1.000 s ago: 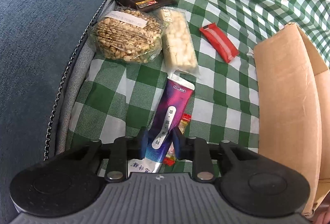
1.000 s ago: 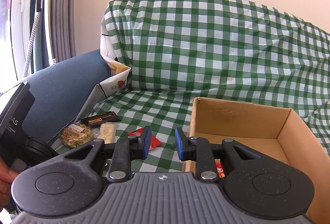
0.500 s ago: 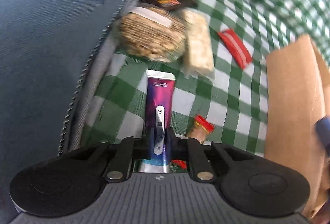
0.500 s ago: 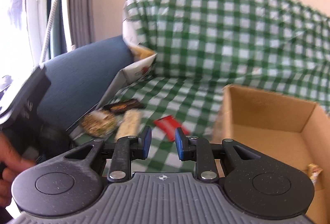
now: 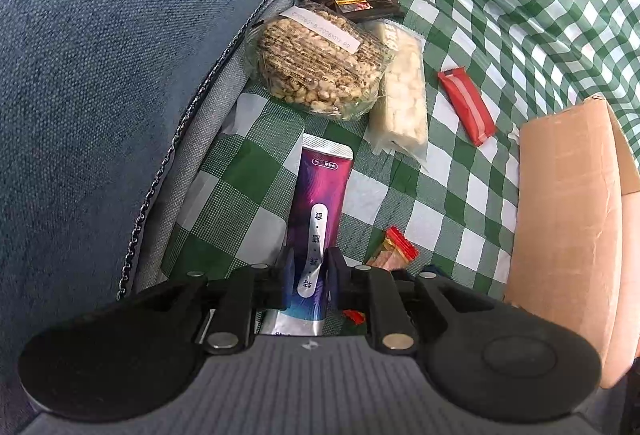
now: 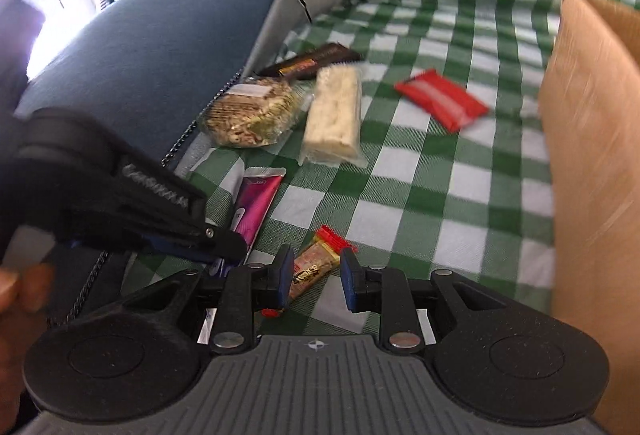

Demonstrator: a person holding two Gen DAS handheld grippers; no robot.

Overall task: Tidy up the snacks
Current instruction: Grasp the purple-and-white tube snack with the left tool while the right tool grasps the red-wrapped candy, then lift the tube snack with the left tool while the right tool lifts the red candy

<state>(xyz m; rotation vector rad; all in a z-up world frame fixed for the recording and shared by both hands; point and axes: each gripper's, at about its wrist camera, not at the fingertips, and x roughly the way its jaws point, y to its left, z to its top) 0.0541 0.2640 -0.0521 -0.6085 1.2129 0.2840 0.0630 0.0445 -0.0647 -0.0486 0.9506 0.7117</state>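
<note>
Left gripper (image 5: 309,273) fingers clamp the purple packet (image 5: 319,211); right gripper (image 6: 316,277) fingers gape around a small candy (image 6: 316,265).

The left wrist view is aimed steeply down, close over the checked cloth (image 5: 452,191). The right wrist view is angled lower and forward. The purple packet (image 5: 320,203) (image 6: 256,203) is shared by both.
</note>
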